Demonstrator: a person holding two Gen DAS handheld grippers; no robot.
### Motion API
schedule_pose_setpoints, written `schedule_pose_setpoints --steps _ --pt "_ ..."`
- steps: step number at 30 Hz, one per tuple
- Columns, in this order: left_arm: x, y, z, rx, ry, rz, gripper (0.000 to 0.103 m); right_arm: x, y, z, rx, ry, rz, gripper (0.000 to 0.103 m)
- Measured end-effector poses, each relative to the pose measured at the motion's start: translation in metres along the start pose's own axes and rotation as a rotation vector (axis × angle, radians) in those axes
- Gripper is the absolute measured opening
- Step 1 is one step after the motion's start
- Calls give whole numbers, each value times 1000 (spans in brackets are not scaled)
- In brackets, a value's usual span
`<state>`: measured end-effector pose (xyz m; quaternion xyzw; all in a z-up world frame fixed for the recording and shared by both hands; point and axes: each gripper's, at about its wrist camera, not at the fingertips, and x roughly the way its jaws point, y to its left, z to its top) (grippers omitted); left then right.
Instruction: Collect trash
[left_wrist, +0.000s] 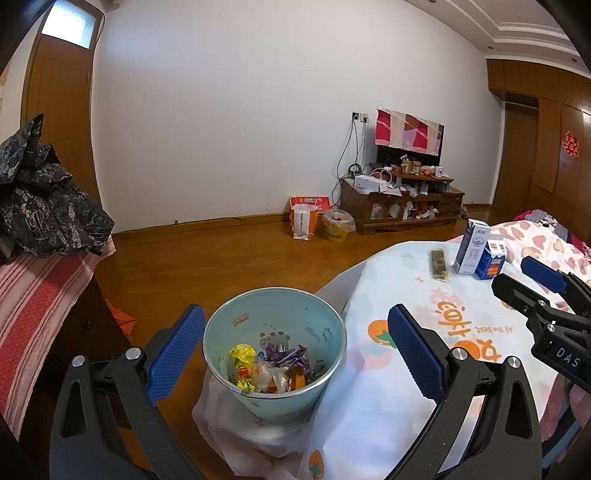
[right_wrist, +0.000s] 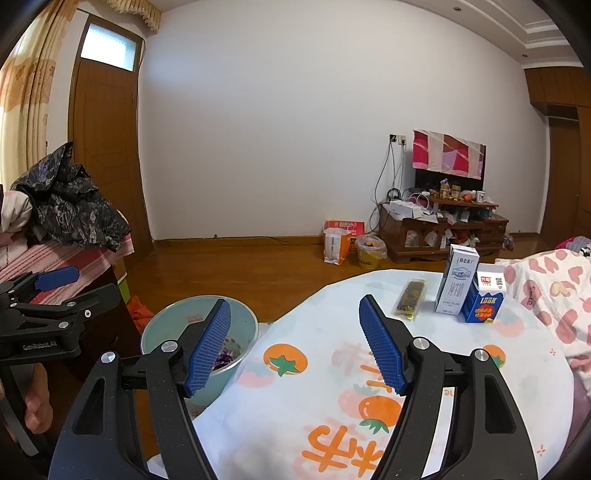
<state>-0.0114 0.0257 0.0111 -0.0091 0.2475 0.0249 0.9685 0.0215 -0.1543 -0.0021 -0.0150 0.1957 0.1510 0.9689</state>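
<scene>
A light blue trash bucket (left_wrist: 275, 354) stands beside the table and holds several crumpled wrappers (left_wrist: 271, 367); it also shows in the right wrist view (right_wrist: 173, 325). My left gripper (left_wrist: 295, 354) is open and empty, its fingers on either side of the bucket's mouth. My right gripper (right_wrist: 295, 345) is open and empty above the tablecloth's near edge. On the table lie a dark snack wrapper (right_wrist: 410, 298), a tall white milk carton (right_wrist: 457, 281) and a small blue carton (right_wrist: 484, 298). These also show in the left wrist view: wrapper (left_wrist: 439, 264), milk carton (left_wrist: 472, 246), blue carton (left_wrist: 492, 259).
The table wears a white cloth with orange fruit prints (right_wrist: 332, 387). A heart-print blanket (right_wrist: 554, 291) lies at the right. A bed with dark clothes (left_wrist: 44, 206) is at the left. A cluttered TV stand (left_wrist: 402, 199) and bags (left_wrist: 306, 218) stand by the far wall.
</scene>
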Motion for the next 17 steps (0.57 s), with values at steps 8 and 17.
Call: schedule_pose_setpoints --steps 8,17 --pt "3 -4 -4 21 4 4 97 0 -3 -2 0 0 -5 72" --pt "10 -1 -4 -1 33 -10 97 1 -6 -5 4 2 -17 78"
